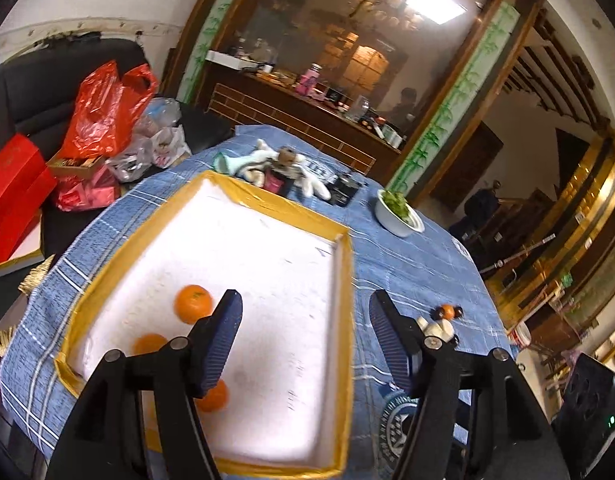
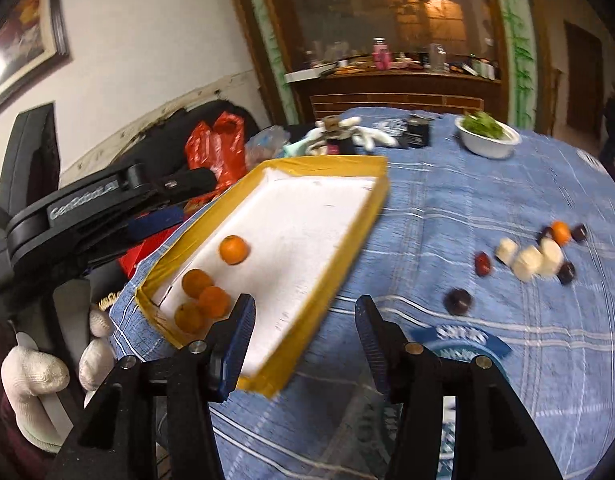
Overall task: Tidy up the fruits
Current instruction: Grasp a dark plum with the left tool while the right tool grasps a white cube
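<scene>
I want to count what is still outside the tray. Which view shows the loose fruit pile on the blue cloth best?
The right wrist view: the fruit pile lies spread in the open, with dark fruits, pale pieces and one orange. In the left wrist view the pile is small and partly hidden behind the left tool's finger.

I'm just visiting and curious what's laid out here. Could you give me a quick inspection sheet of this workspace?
Surface: table under a blue checked cloth.
Job's things: four oranges in the yellow-rimmed white tray; on the cloth, another orange, dark fruits and pale chunks.
Clutter: white bowl of greens, plush toy, red bags.
Grippers: left tool and right tool both open, empty.
Cables: nothing seen.
Surroundings: wooden sideboard, dark sofa, gloved hand.
</scene>
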Available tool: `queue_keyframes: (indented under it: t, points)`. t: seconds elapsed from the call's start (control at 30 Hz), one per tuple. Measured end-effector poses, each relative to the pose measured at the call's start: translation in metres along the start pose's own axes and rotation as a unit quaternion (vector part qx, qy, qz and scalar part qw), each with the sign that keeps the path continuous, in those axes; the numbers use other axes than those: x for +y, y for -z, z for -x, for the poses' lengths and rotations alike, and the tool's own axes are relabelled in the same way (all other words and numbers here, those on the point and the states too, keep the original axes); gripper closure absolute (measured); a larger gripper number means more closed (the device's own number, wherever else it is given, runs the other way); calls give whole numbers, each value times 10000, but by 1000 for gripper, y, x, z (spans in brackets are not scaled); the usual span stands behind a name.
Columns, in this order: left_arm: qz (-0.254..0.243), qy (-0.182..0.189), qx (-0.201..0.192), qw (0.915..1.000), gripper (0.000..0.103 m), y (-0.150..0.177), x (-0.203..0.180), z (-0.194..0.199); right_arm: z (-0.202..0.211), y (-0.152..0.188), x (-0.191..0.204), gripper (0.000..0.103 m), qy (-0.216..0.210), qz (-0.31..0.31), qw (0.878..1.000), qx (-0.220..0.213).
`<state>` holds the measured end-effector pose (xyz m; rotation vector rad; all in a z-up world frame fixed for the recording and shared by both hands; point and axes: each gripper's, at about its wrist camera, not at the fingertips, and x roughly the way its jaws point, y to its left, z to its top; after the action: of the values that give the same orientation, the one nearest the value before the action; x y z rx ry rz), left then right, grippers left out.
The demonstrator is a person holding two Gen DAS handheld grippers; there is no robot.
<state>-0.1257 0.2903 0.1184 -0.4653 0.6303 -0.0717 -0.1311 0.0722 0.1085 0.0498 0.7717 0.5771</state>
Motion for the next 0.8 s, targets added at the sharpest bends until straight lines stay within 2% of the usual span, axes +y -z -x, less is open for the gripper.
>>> queue_keyframes:
  t: [0.3,0.6,0.7,0.8]
  points:
    - [-548,159,217,9981,36,16,-49,-6,29,25,-66,46,178,-789,9967,-56]
    - [-858,183,475,9950,33,29,-78,-25,65,48,-166,46,649,-1643,9840,-238]
    - [-1001,226,715,9921,33,38,-89,-42,65,50,-201,46,702,-1985,9775,-161]
    - [-1326,311,1025,9854,33,49,-108,-65,57,45,-222,46,726,-2098,9750,-68]
